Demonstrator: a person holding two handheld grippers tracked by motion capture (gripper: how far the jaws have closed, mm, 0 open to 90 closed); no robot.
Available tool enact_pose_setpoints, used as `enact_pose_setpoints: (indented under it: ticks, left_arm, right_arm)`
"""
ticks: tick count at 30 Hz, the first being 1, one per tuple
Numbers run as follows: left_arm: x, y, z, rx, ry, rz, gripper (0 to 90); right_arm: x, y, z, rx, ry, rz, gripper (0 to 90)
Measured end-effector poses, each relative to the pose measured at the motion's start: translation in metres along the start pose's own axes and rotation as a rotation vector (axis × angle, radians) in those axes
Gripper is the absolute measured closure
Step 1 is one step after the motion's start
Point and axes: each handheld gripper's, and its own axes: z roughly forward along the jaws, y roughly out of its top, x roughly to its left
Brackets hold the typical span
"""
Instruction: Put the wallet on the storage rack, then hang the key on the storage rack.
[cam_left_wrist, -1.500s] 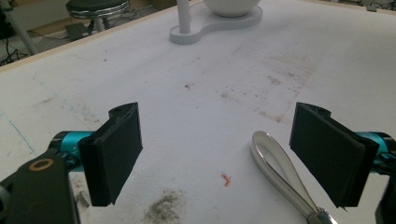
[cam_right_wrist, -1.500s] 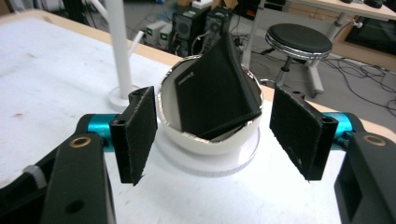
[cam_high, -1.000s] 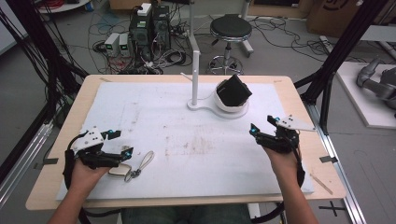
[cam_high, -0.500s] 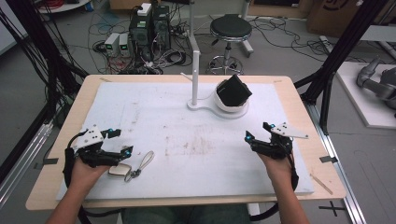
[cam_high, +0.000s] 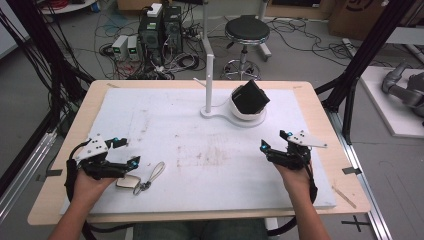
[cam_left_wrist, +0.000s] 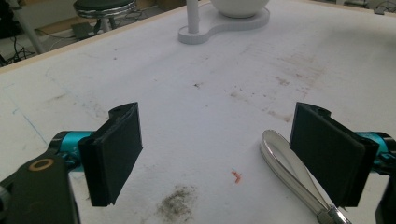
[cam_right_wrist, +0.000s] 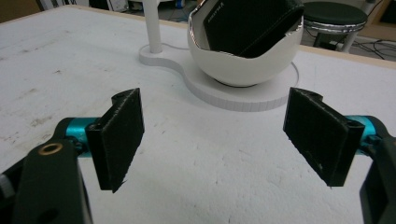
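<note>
Left tool (cam_high: 127, 152) stood wide open, empty, over the table (cam_high: 200, 150); a keyring (cam_high: 145, 181), perhaps with a fob, lay just beside it. Right tool (cam_high: 274, 141) gaped too, well apart.

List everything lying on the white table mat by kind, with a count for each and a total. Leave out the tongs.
White stand with post: 1
White bowl: 1
Black case in the bowl: 1
Small tag with a looped strap: 1
Total: 4
</note>
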Motion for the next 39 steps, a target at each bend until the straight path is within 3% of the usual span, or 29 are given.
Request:
enact_pose_setpoints:
  ticks: [6,15,21,30,39]
  left_arm:
    - [-0.003,0.001,0.005,0.003,-0.040,0.006,16.9]
    - [-0.016,-0.003,-0.002,0.020,-0.050,-0.008,16.9]
    - [-0.024,-0.011,0.001,0.079,-0.081,-0.031,16.9]
    - [-0.044,-0.013,0.014,0.168,-0.121,-0.008,16.9]
    - [-0.049,-0.023,0.026,0.298,-0.137,-0.024,18.6]
  right_arm:
    - [-0.004,0.002,-0.005,-0.012,-0.023,0.008,20.7]
    - [-0.006,0.002,-0.002,-0.011,-0.022,0.006,20.7]
    - [-0.008,0.004,0.002,-0.015,-0.028,0.001,20.7]
    - [-0.009,0.004,0.001,-0.014,-0.035,0.007,20.7]
    - [-0.009,0.004,0.002,-0.013,-0.038,-0.006,20.7]
